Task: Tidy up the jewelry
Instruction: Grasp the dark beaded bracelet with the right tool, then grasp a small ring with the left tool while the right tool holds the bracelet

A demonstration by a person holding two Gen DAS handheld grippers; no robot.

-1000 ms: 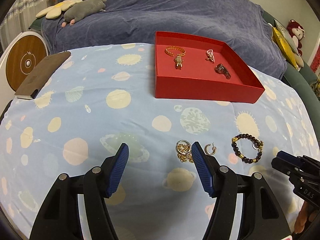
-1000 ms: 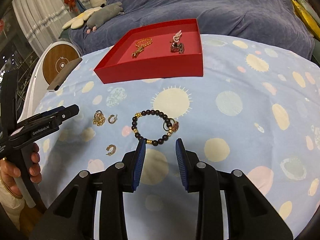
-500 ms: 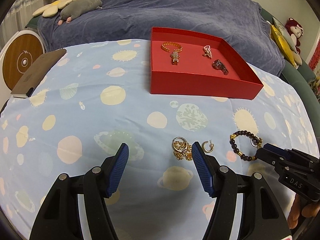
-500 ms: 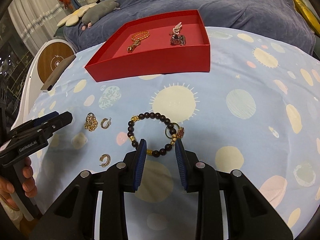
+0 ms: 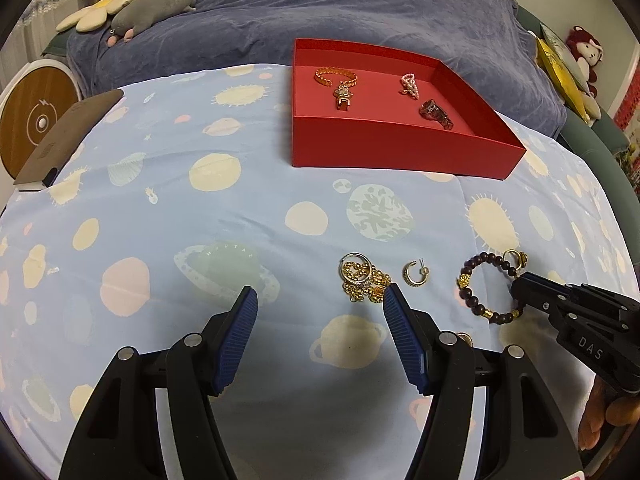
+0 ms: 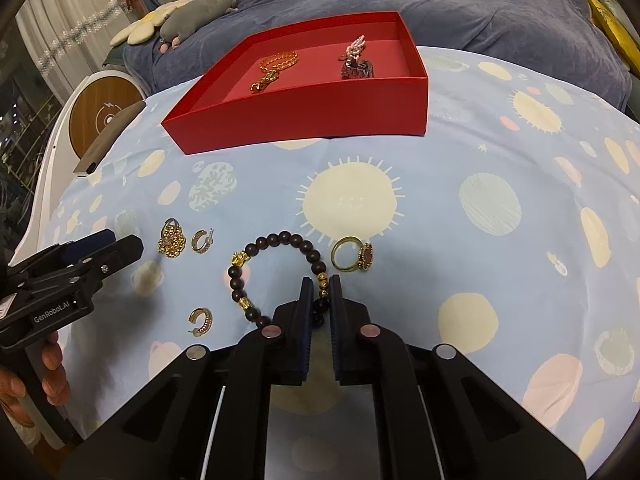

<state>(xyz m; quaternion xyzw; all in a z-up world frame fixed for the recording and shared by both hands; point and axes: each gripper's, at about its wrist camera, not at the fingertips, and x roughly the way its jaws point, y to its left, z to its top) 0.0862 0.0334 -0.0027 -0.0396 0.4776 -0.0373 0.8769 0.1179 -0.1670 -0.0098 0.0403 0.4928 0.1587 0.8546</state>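
- Right gripper: jaws clamped on the near arc of the dark wooden bead bracelet with gold spacers, lower centre of the right wrist view.
- Lift straight up; judged risk: snagging the gold ring with a red stone, just beside it.
- Left gripper: jaws apart, holding nothing.
- The open red cardboard tray lies upper centre; the patterned cloth between is bare.

A planet-print sheet covers the bed; a purple-blue blanket lies at twelve o'clock, plush toys at eleven, curtains at ten.
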